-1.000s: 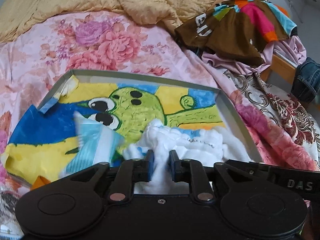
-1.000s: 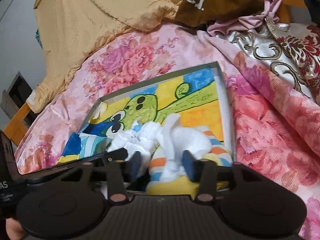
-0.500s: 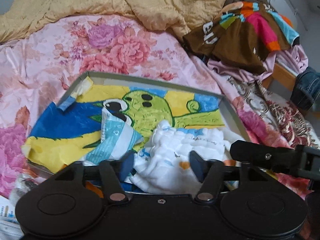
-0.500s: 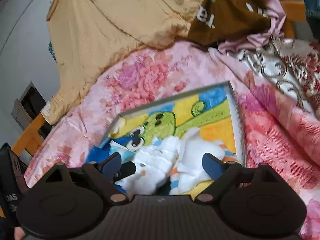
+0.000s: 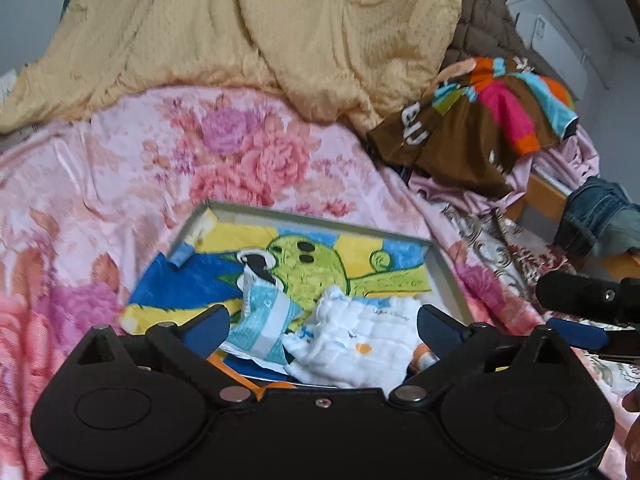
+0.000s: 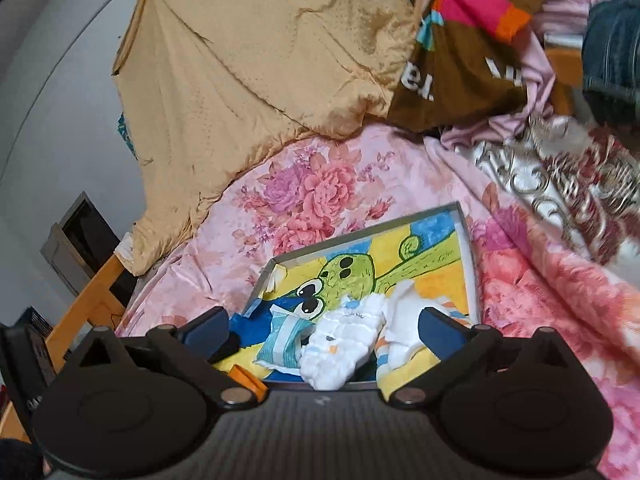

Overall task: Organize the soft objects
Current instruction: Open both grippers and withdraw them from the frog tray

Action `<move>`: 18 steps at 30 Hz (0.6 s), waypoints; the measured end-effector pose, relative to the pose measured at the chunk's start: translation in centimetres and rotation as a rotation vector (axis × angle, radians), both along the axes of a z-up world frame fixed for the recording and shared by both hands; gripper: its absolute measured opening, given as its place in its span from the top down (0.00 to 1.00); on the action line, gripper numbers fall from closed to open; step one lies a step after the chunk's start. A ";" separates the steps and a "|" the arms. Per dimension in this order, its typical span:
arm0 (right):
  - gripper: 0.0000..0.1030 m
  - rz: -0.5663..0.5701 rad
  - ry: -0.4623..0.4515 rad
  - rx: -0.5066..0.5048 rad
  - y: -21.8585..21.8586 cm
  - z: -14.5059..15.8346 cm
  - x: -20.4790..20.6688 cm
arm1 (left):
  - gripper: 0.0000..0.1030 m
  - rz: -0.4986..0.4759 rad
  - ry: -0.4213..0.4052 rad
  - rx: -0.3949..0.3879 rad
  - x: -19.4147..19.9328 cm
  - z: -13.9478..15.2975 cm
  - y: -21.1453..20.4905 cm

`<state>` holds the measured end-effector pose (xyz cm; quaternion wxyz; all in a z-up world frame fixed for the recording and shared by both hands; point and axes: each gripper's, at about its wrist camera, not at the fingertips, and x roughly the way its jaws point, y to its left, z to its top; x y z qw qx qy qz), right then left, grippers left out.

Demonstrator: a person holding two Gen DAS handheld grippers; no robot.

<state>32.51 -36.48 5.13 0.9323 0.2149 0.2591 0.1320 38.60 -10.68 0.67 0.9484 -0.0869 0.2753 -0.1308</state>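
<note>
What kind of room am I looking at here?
Most likely a bedroom: a bed covered by a pink floral sheet, a rumpled yellow quilt bunched at its far end, and loose clothes such as a brown top piled alongside.

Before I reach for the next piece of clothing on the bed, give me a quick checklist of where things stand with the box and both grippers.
1. left gripper empty, jaws just opened wide: ok.
2. right gripper empty, jaws just opened wide: ok.
3. white quilted cloth lying inside the box: ok.
4. white and orange striped garment inside the box: ok.
5. Cloths neatly folded: not ok, they lie crumpled.
6. brown multicoloured garment lies outside the box, nothing on top of it: ok.
</note>
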 end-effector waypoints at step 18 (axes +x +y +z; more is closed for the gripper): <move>0.00 -0.051 -0.058 -0.235 5.0 1.5 -9.8 | 0.01 -0.018 -0.057 -0.023 -10.8 3.4 3.7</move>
